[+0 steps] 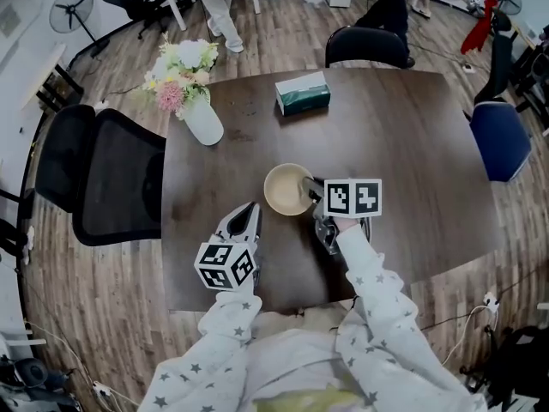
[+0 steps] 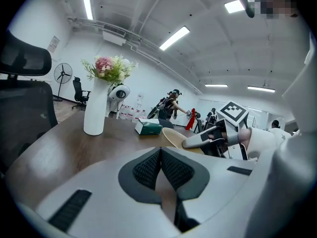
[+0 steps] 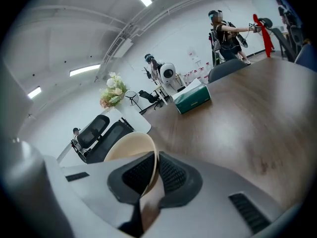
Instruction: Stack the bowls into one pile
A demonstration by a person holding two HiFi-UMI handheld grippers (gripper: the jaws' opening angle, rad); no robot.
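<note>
While the right gripper point(image 1: 313, 194) clamps its jaws on the right rim of the beige bowl point(image 1: 286, 189), its star-printed sleeve point(image 1: 377, 303) stretches forward over the dark wooden table point(image 1: 412, 144), with the gripper pointing ahead and slightly down. The bowl is tilted near the table's middle, nearer the person than the green tissue box point(image 1: 302, 93) and well apart from the white vase of flowers point(image 1: 202, 120). Just beside the bowl's near-left side hovers the left gripper point(image 1: 249, 213), its jaws pressed together on nothing and its forearm tucked close to the body.
</note>
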